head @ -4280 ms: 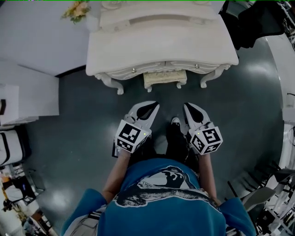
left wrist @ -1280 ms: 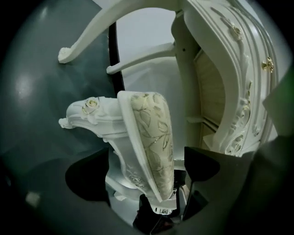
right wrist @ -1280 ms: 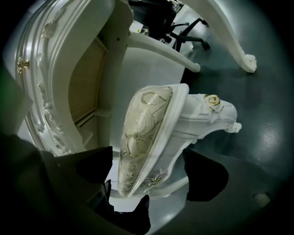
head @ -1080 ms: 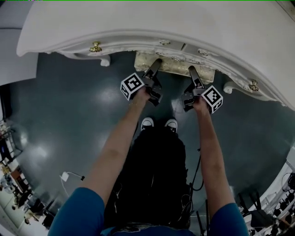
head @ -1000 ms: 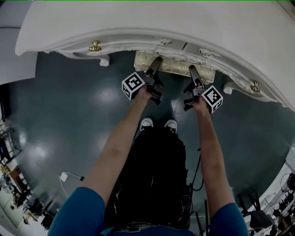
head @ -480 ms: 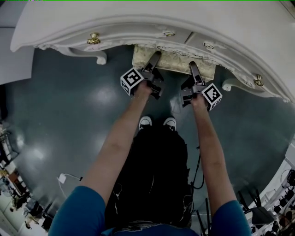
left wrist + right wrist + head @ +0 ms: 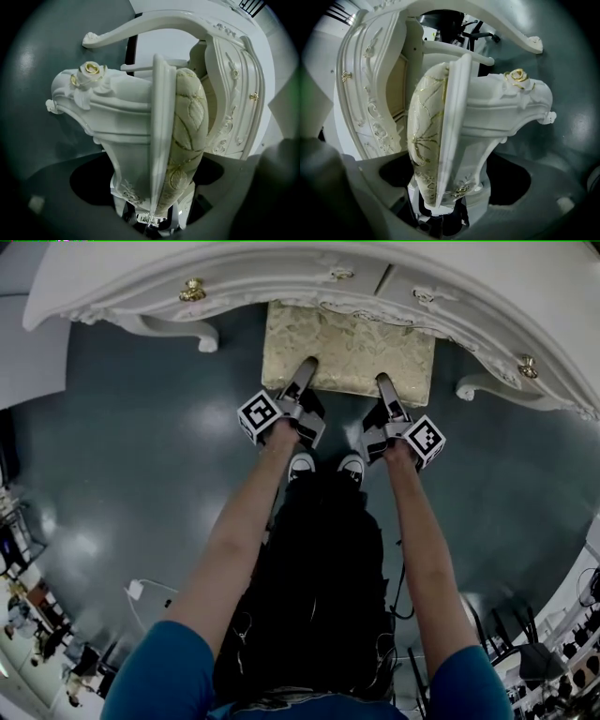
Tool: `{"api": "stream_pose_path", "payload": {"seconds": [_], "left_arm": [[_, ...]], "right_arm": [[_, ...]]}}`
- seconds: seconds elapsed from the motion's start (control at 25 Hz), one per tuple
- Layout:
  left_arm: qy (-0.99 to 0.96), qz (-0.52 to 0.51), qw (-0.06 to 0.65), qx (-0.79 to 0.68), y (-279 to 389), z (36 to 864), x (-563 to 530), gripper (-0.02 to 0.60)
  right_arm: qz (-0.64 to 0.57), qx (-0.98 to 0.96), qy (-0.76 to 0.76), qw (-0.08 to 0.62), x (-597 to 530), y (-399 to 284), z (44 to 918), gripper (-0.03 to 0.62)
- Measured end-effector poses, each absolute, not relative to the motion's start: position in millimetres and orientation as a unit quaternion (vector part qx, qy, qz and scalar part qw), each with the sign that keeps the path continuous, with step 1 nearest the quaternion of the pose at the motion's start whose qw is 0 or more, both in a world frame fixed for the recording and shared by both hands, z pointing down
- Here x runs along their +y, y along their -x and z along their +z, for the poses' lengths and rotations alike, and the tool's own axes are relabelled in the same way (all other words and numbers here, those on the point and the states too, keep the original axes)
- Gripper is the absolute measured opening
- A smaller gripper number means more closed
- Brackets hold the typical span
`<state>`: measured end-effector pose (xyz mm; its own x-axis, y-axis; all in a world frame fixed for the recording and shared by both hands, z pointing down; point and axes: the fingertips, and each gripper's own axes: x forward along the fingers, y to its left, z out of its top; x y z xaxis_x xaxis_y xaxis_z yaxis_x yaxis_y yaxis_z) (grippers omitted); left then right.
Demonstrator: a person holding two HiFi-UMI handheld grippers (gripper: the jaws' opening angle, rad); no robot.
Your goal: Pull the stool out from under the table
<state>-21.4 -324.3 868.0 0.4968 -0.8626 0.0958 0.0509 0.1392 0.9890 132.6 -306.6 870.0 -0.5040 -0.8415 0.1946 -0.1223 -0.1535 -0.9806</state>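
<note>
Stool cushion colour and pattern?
Cream stool cushion with gold leaf-like embroidery; clearest in the left gripper view.

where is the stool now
In the head view the stool sits top centre, partly out from under the table, its near edge held by the left hand-held gripper and right hand-held gripper.

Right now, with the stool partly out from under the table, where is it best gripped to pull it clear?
The seat's near edge, from the person's side: the stool juts from under the table, and its cushioned edge forms a thin lip that jaws can probably clamp from above and below, near each corner.
</note>
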Motion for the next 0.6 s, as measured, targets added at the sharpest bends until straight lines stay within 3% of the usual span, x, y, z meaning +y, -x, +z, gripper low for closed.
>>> {"api": "stream_pose_path", "payload": {"seconds": [0.6], "left_arm": [[-0.536, -0.322, 0.684, -0.375, 32, 874, -203, 0.500]], "right_arm": [[-0.664, 0.551, 0.410, 0.294, -179, -119, 872, 0.449]]}}
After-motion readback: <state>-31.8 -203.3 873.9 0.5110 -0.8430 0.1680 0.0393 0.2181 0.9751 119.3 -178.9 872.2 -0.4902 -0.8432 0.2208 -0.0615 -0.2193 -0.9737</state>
